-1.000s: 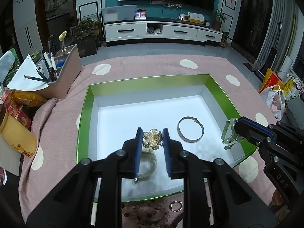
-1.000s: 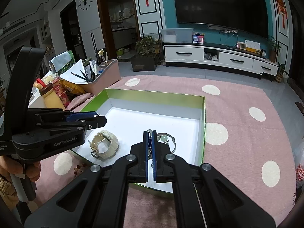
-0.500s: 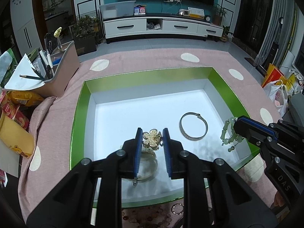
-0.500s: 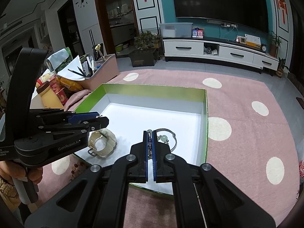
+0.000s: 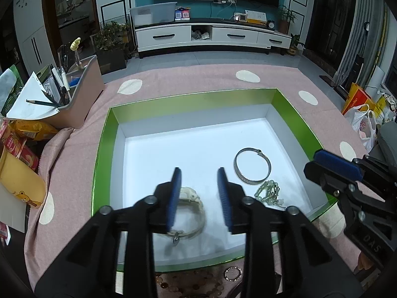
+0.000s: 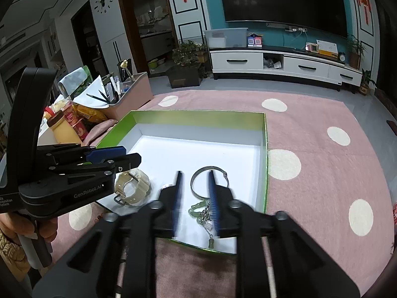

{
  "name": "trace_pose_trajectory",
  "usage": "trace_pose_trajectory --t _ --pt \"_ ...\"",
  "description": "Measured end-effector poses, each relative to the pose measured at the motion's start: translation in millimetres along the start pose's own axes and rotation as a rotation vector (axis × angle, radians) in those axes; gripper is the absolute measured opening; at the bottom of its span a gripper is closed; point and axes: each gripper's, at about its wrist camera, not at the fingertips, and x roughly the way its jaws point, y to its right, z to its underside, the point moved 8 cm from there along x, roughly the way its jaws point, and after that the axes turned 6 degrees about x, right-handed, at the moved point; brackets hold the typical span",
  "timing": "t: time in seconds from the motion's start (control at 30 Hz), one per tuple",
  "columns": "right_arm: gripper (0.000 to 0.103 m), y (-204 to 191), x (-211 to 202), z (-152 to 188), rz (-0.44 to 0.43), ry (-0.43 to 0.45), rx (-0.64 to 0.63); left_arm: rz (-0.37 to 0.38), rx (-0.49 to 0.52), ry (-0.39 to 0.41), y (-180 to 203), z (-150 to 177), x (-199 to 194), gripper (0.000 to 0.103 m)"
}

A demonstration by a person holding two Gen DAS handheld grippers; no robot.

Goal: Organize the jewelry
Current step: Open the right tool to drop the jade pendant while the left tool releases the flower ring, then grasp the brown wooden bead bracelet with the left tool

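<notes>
On the side of my left gripper [image 6: 124,159], seen from the right wrist camera, I read "GenRobot.AI" in pale letters, and below it the cut-off word "System". From the left wrist camera, my right gripper [image 5: 332,166] shows "DAS" on its black body. No other writing is sharp enough to read.

Both grippers now stand wide apart and hold nothing. A second ago my left gripper was clamped on the cream watch [image 5: 191,206] with its flower-shaped face, and my right gripper was pinched tight on the green bead bracelet [image 5: 269,191]. Now the watch lies on the white floor of the green-walled box [image 5: 104,149], low between my left fingers [image 5: 173,198], buckle toward me. The bead bracelet lies in the box too, bunched near the front right corner with its small chain trailing, just beside the silver bangle [image 5: 251,165]; I cannot tell whether they touch. The bangle sits flat where it was before.

Outside the box, on the pink spotted cloth [image 5: 74,154] of the tabletop, a brown bead strand [image 5: 188,283] and a small dark ring [image 5: 233,273] lie by the front wall.
</notes>
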Motion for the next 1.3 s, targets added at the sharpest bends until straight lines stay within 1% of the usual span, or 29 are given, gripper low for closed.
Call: trace_pose_trajectory --t 0.07,0.1,0.13,0.17,0.2,0.23,0.33,0.5,0.87,1.07,1.3 --pt "0.041 2.2 -4.7 0.1 0.001 0.013 0.015 0.0 -0.005 0.005 -0.9 0.2 -2.1 0.051" --pt "0.043 3.4 -6.8 0.2 0.003 0.016 0.02 -0.003 -0.009 0.009 -2.3 0.3 -4.0 0.056" --pt "0.043 4.7 -9.4 0.9 0.004 0.018 0.025 -0.005 -0.012 0.01 -3.7 0.4 -5.6 0.059" --pt "0.046 6.0 -11.4 1.6 0.006 0.02 0.028 -0.006 -0.017 0.012 -5.1 0.4 -7.3 0.065" --pt "0.049 7.3 -14.0 2.7 0.01 0.022 0.032 -0.009 -0.024 0.016 -7.5 0.8 -10.5 0.069" --pt "0.05 8.9 -17.3 4.3 0.014 0.024 0.037 -0.01 -0.03 0.021 -9.5 1.0 -13.5 0.07" --pt "0.051 14.1 -25.2 10.6 0.019 0.024 0.051 -0.026 -0.042 0.033 -15.6 3.1 -24.0 0.079" --pt "0.055 23.8 -36.2 24.6 0.036 0.013 0.085 -0.047 -0.062 0.045 -27.7 13.8 -42.3 0.082" --pt "0.055 36.6 -65.0 59.2 0.051 -0.01 0.146 -0.058 -0.152 0.05 -55.8 58.2 -83.6 0.082" --pt "0.055 33.9 -73.8 77.7 0.044 -0.032 0.159 -0.048 -0.193 0.023 -60.3 92.6 -97.2 0.082" --pt "0.055 27.7 -81.6 91.3 0.033 -0.045 0.165 -0.008 -0.206 -0.044 -45.6 133.4 -92.8 0.081"
